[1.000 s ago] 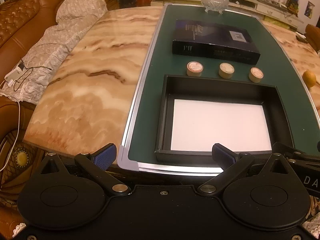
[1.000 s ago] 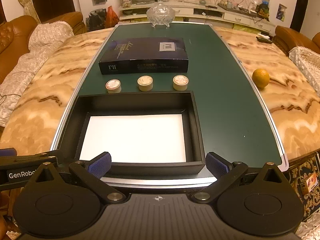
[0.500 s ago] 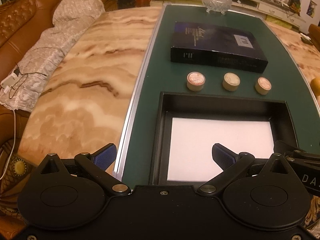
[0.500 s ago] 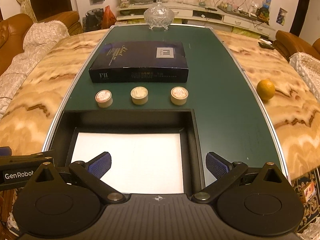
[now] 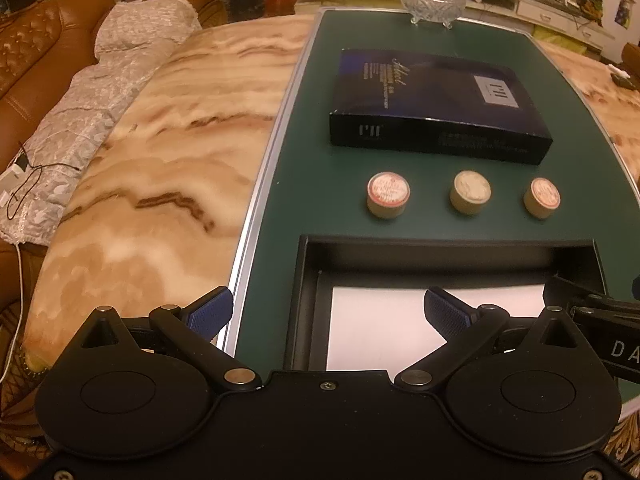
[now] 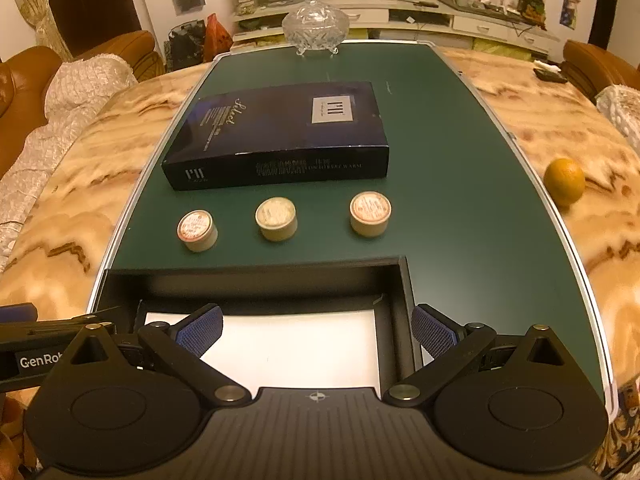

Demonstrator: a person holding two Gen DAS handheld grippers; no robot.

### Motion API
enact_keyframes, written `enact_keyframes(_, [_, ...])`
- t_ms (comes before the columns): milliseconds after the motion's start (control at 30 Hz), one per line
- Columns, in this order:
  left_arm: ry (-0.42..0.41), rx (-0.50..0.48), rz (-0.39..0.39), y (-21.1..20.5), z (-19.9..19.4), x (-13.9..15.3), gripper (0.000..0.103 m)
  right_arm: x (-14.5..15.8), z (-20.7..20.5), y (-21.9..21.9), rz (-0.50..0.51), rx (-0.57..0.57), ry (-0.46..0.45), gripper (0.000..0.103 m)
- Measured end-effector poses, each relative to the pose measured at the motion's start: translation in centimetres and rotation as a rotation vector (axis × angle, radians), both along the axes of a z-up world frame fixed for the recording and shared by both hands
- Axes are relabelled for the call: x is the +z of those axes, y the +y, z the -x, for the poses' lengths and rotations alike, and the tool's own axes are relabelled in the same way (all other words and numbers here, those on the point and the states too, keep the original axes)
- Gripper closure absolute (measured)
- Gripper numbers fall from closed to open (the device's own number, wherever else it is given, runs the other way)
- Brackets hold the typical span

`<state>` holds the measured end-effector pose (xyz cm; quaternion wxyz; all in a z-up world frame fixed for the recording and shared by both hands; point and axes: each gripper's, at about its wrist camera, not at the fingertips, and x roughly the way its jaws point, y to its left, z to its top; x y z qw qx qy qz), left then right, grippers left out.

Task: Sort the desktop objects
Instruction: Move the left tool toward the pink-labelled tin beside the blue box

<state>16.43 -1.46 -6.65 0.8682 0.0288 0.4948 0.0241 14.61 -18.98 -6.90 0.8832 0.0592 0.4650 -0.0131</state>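
Note:
Three small round tubs stand in a row on the green mat (image 6: 460, 220): a left tub (image 6: 197, 230), a middle tub (image 6: 276, 218) and a right tub (image 6: 370, 213). They show as well in the left wrist view: left tub (image 5: 388, 194), middle tub (image 5: 472, 192), right tub (image 5: 542, 198). Behind them lies a dark blue box (image 6: 280, 132) (image 5: 436, 104). An open black tray (image 6: 400, 280) (image 5: 308, 276) with a white floor sits nearest. My left gripper (image 5: 328, 314) hovers open over the tray's left wall. My right gripper (image 6: 316, 330) hovers open over its right part. Both are empty.
A crystal lidded bowl (image 6: 315, 28) stands at the mat's far end. An orange (image 6: 564, 180) rests on the marble table (image 5: 160, 152) to the right. A brown sofa with a pale cover (image 5: 80, 112) runs along the left side.
Both grippers have moved forward over the tray toward the tubs, which now look larger and closer. Their jaws have stayed open.

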Motion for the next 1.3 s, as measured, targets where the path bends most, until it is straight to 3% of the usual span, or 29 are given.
enact_keyframes(200, [-0.005, -0.003, -0.021, -0.6, -1.5, -0.6, 0.0, -0.2, -1.9, -0.5, -0.046, 0.011, 0.0, 0.0])
enact_keyframes(700, [-0.006, 0.0, -0.037, -1.2, -4.3, -1.7, 0.0, -1.0, -3.9, -0.2, 0.02, 0.039, -0.024, 0.0])
enact_keyframes(900, [-0.019, -0.006, -0.046, -1.5, -6.1, -2.3, 0.0, -0.9, -4.4, -1.3, -0.039, 0.01, -0.019, 0.0])
enact_keyframes(1300, [-0.006, -0.025, 0.015, -1.8, -10.2, -4.2, 0.0, -1.9, -5.3, -3.4, -0.129, -0.058, -0.008, 0.0])
